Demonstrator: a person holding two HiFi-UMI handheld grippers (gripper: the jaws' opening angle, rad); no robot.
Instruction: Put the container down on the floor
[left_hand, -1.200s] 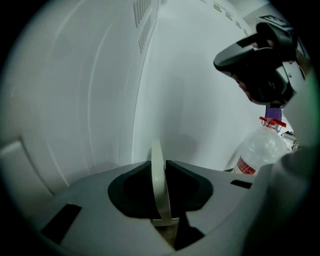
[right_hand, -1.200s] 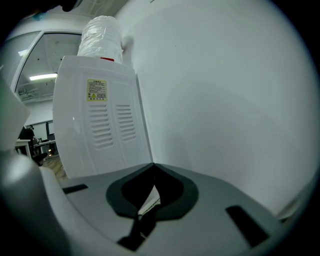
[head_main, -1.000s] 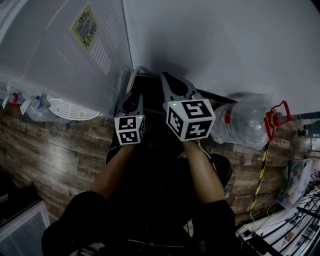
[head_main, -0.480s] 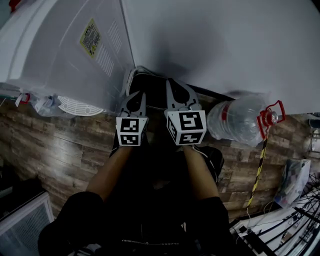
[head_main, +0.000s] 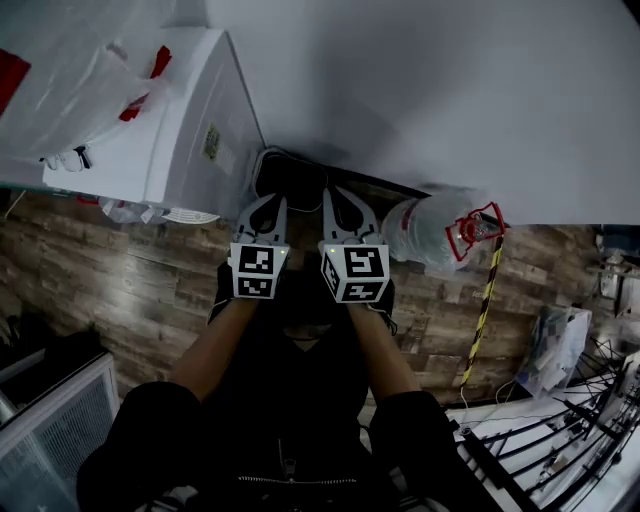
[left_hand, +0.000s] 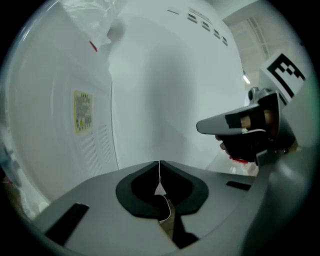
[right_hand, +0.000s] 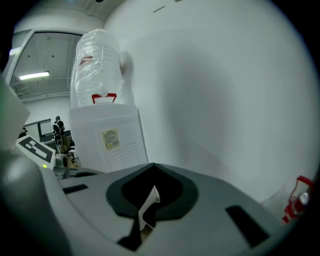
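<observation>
The container, a big clear water bottle (head_main: 425, 232) with a red handle (head_main: 478, 228), lies on its side on the wood floor against the white wall. Both grippers hover side by side above the floor, left of the bottle and apart from it. My left gripper (head_main: 272, 199) is shut with its jaws meeting at the tip (left_hand: 160, 162) and nothing held. My right gripper (head_main: 333, 190) is shut too (right_hand: 152, 165) and empty. The red handle (right_hand: 300, 202) shows at the right gripper view's lower right edge.
A white water dispenser (head_main: 190, 150) stands at the left, with a plastic-wrapped bottle (right_hand: 97, 65) on top. A dark object (head_main: 290, 180) sits at the wall's foot beyond the grippers. A yellow-black striped strip (head_main: 482, 310) runs across the floor on the right, near wire racks (head_main: 560, 440).
The head view has pulled up and back, so more of the dispenser shows. Both grippers look smaller and stay shut side by side. The bottle still lies by the wall.
</observation>
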